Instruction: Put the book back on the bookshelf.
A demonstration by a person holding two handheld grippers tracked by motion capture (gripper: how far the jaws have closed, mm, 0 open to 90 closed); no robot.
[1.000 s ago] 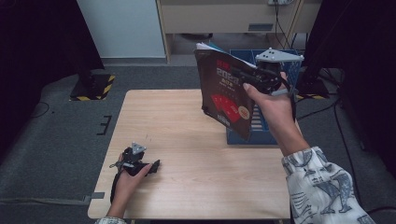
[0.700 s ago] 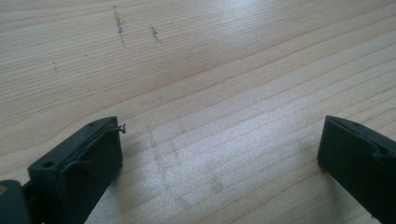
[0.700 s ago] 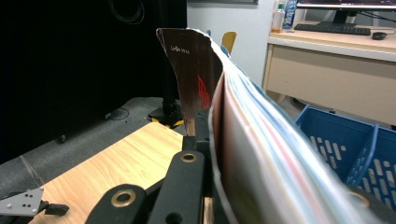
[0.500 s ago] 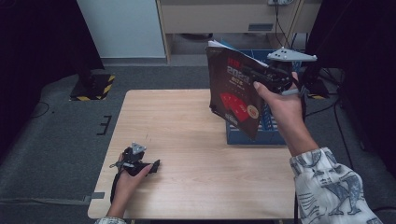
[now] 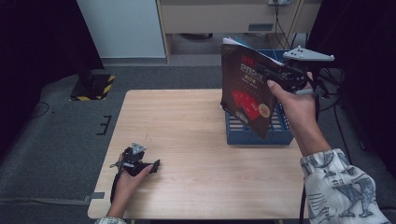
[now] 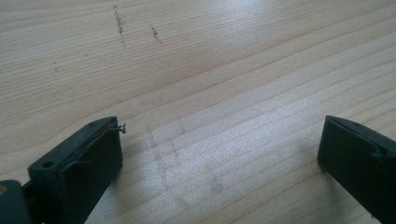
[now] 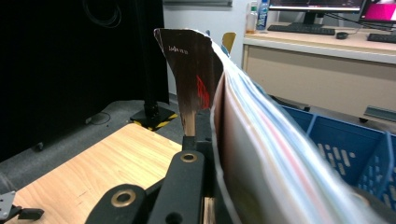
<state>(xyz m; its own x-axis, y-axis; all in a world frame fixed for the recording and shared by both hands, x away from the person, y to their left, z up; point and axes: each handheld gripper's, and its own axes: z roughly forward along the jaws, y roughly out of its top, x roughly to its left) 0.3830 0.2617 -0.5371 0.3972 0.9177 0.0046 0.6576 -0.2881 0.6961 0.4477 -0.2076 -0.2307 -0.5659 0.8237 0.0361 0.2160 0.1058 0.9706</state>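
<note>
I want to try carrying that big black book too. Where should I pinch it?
Pinch the book along one long side edge, coming in from the side, as the right gripper does. It is thin and floppy, so clamp cover and pages together, probably near the middle, above the blue basket.

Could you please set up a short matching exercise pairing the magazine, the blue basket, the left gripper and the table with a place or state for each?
Things:
1. magazine
2. blue basket
3. left gripper
4. table

Places or states:
A. jaws open, resting low on the wood
B. stands at the table's right side
C. light wood top
D. clamped upright in the right gripper

Pairs: 1-D, 2-B, 3-A, 4-C
</note>
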